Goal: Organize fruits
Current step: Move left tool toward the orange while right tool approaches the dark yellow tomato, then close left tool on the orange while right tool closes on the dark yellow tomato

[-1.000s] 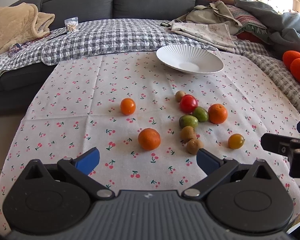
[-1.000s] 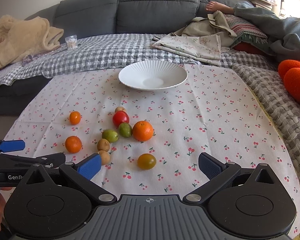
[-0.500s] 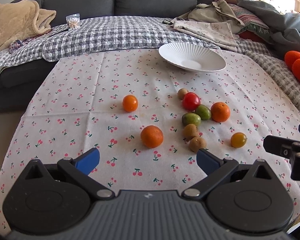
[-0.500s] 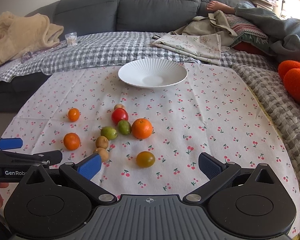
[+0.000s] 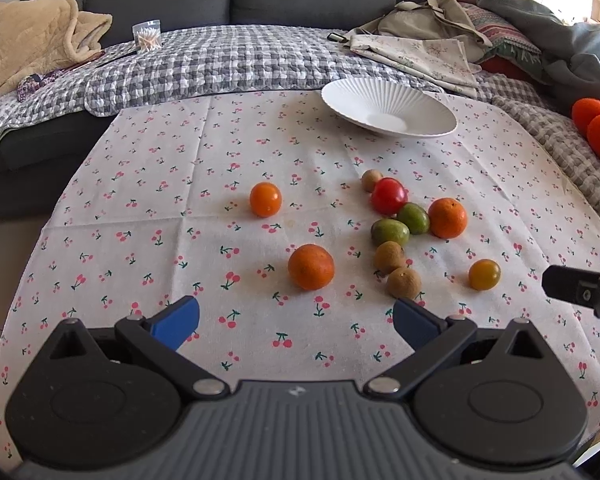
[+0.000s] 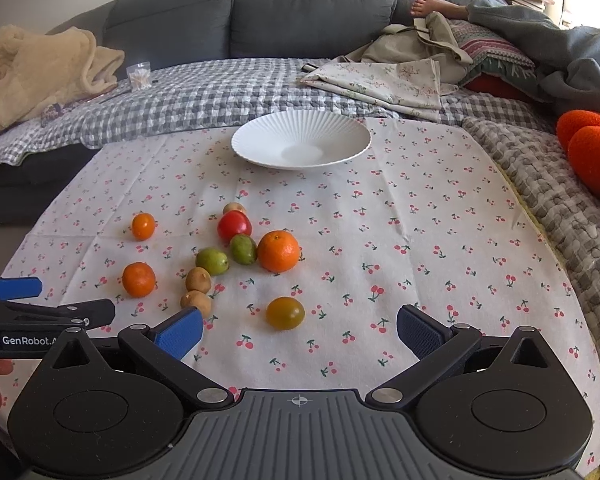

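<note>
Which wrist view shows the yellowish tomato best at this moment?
The right wrist view: the yellowish tomato lies near and central, just ahead of the open right gripper. The left wrist view shows it smaller, off to the right.

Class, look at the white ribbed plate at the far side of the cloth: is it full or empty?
Empty. The white plate shows only its bare ribbed surface, and every fruit, such as the red tomato, lies on the cloth.

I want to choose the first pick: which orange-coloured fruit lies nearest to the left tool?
The larger orange just ahead of the left tool, alone. The smaller one lies farther back; the third touches the green fruit.
</note>
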A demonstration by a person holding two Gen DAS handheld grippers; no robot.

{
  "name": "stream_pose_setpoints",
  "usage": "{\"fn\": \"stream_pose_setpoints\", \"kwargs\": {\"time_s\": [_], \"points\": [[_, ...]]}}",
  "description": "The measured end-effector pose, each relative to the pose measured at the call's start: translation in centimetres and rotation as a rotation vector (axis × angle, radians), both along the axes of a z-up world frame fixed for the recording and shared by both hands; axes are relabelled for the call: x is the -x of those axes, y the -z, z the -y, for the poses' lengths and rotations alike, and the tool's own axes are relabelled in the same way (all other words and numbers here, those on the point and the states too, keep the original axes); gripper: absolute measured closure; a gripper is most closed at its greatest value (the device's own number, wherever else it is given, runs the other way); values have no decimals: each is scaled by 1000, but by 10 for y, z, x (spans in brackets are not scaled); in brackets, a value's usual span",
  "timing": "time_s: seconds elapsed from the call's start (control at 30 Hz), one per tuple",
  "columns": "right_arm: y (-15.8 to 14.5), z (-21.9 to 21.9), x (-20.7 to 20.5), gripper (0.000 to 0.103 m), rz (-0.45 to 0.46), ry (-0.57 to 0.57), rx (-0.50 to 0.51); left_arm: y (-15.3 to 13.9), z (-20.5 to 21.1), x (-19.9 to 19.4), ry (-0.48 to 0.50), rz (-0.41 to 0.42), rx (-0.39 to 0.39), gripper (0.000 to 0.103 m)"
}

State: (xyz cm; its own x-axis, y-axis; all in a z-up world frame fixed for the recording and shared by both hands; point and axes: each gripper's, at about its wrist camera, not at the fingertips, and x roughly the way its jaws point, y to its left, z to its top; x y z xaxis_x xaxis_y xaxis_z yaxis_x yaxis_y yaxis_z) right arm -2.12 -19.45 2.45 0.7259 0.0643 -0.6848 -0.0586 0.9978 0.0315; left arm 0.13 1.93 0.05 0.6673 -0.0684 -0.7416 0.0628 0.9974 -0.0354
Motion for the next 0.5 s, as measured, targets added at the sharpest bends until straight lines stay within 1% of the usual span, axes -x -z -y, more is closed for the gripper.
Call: {"fn": "stream_pose_setpoints", "kwargs": {"time_s": [0.17, 0.27, 0.37, 0.47, 0.5], "points": [[5, 16, -8, 0, -35, 22, -71, 9, -1, -2, 22, -28, -2, 3], [8, 20, -10, 1, -45, 10, -98, 13, -5, -6, 25, -41, 13, 6], [14, 18, -14, 6, -45, -14, -95, 18, -6, -13, 16, -39, 8, 12], [24, 18, -23, 13, -65, -11, -124, 24, -4, -20, 23, -41, 4, 19], [28, 19, -26, 17, -73, -8, -134, 27, -2, -22, 34, -43, 4, 22]]}}
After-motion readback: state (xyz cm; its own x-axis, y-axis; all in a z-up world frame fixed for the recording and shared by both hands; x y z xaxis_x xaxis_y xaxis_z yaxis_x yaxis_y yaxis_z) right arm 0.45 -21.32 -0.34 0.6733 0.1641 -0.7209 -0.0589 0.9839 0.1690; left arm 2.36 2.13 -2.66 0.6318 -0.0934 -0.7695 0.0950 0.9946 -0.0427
